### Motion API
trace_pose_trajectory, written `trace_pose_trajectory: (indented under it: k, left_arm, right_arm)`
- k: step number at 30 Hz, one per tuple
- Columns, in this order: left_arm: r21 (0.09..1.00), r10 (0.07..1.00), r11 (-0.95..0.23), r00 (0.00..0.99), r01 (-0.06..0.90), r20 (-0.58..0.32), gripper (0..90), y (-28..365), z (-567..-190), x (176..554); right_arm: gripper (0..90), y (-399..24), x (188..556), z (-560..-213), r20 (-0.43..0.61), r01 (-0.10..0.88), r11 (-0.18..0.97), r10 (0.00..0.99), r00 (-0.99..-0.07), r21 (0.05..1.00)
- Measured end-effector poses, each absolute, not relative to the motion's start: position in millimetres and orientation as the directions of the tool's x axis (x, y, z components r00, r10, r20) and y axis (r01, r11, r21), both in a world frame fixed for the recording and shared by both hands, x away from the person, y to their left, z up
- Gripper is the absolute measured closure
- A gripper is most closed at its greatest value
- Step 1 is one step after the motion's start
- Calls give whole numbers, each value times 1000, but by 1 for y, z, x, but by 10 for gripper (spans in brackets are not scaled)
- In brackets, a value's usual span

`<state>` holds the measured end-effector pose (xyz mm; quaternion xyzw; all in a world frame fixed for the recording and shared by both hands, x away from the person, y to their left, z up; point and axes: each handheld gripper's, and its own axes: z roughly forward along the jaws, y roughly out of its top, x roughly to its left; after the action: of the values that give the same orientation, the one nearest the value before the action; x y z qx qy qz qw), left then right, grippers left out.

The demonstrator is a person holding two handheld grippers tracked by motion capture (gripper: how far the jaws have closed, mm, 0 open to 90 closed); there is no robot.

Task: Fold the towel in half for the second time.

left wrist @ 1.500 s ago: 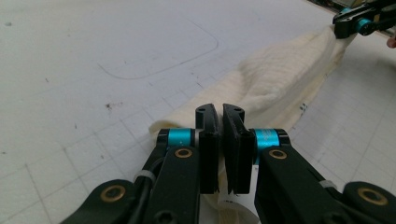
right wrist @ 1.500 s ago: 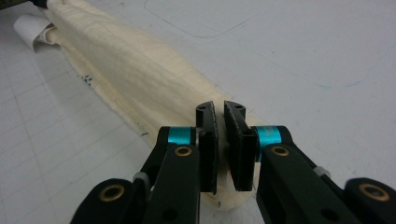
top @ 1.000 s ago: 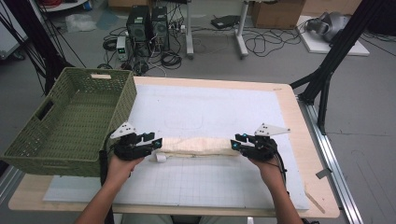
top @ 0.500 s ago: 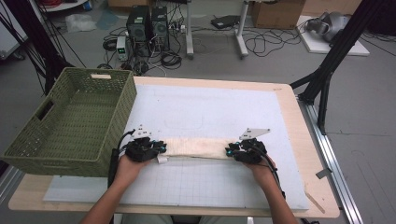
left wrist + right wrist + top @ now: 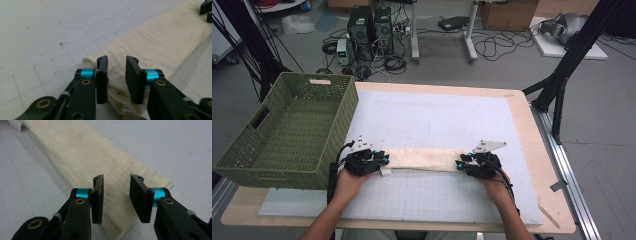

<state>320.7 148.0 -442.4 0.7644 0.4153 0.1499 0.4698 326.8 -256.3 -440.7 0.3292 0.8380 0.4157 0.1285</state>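
Cloth (image 5: 424, 160), cream and folded into a long strip, lies flat; left gripper (image 5: 116, 65) and right gripper (image 5: 116, 182) jaws, just opening, stand narrowly apart over its ends.

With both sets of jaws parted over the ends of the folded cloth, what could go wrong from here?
1. The left gripper has just been opening; its jaws straddle the cloth without pressing, so a lift could leave that end behind.
2. The right gripper, also just opening, sits near the cloth's end; a shallow bite may catch only the top layer and undo the fold.
3. The basket stands close beside the left hand; a sideways swing could knock it.
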Motion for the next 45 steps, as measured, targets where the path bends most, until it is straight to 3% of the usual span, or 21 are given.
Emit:
trace_pose_trajectory:
  k: [5,8,15,24,28,38,45]
  left_arm:
    - [864,793,-135,575,485,-199,522,156,-432,327]
    - [861,798,-136,569,490,-198,500,156,-433,330]
    - [854,787,-157,585,496,-195,492,152,-435,335]
    - [868,738,-170,644,466,-201,471,139,-417,350]
    - [874,697,-175,684,454,-215,462,132,-414,358]
    - [878,652,-174,720,446,-236,389,124,-421,364]
    - [877,651,-163,717,453,-249,344,125,-420,363]
  right_arm:
    - [589,-269,327,-431,93,444,341,697,-711,829]
    - [575,-272,328,-431,97,461,332,717,-690,823]
    - [580,-263,330,-444,45,497,437,716,-697,750]
    - [553,-273,328,-435,85,482,364,722,-687,797]
    - [492,-280,326,-429,80,475,341,741,-667,811]
    - [233,-299,322,-425,36,487,318,808,-587,814]
    - [216,-302,319,-423,19,485,337,806,-591,807]
